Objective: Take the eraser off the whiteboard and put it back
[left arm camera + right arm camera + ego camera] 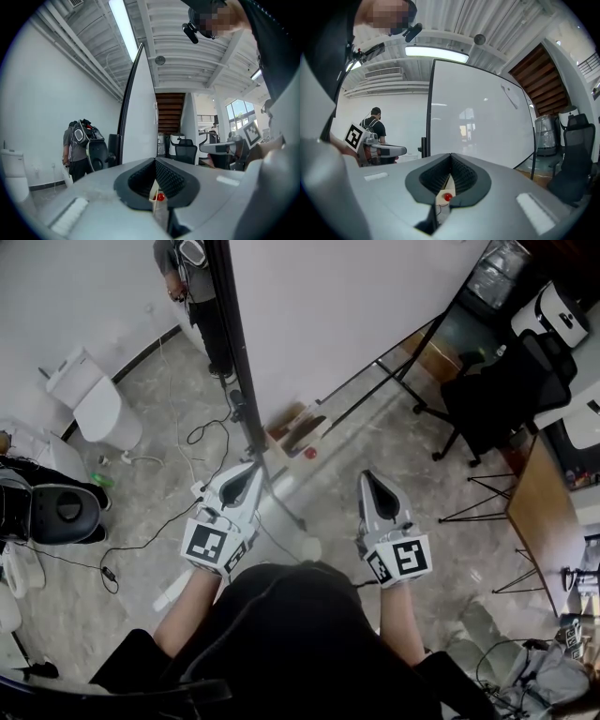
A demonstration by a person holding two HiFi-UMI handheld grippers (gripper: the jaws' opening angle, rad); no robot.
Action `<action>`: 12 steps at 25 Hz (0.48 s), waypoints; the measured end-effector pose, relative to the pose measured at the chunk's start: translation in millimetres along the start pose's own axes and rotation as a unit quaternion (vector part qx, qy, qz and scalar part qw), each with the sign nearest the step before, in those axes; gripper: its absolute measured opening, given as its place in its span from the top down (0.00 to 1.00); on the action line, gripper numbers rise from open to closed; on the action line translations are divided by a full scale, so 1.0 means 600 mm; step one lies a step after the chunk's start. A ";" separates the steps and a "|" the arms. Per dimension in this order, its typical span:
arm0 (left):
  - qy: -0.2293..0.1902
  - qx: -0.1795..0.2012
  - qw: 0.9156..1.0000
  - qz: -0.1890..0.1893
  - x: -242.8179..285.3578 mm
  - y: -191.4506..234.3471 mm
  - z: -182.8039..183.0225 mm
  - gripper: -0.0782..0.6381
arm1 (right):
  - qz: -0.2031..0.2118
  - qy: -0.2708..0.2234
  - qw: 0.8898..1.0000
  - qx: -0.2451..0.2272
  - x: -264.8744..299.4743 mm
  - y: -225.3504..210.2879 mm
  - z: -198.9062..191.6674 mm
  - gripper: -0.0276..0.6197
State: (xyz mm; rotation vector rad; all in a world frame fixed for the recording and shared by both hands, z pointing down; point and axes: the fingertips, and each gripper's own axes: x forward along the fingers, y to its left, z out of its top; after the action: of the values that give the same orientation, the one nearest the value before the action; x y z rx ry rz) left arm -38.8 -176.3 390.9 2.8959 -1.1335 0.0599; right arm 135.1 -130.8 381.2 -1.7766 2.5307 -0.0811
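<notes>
The way ahead is barred by the whiteboard, its black edge post being met just before the left claw. Open floor is left before the right claw, hemmed rightward by stand legs and an office chair.

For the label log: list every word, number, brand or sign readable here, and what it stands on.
None can be read.
Black-and-white square marker on the left tongs: coded pattern, no words.
Matching square marker on the right tongs: likewise.
Large white whiteboard: no writing.
</notes>
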 end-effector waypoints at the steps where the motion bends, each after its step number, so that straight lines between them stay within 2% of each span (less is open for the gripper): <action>1: 0.000 0.000 1.000 -0.001 -0.001 -0.002 0.000 0.88 | -0.001 0.001 1.000 0.000 -0.002 0.001 -0.002 0.94; 12: -0.003 0.001 1.000 0.001 -0.015 -0.010 0.002 0.88 | 0.004 0.001 1.000 -0.004 -0.006 0.012 0.001 0.94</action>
State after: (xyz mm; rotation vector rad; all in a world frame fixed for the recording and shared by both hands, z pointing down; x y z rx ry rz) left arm -41.5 -165.9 389.3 2.8992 -1.1392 0.0517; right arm 129.6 -124.8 380.2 -1.7701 2.5435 -0.0720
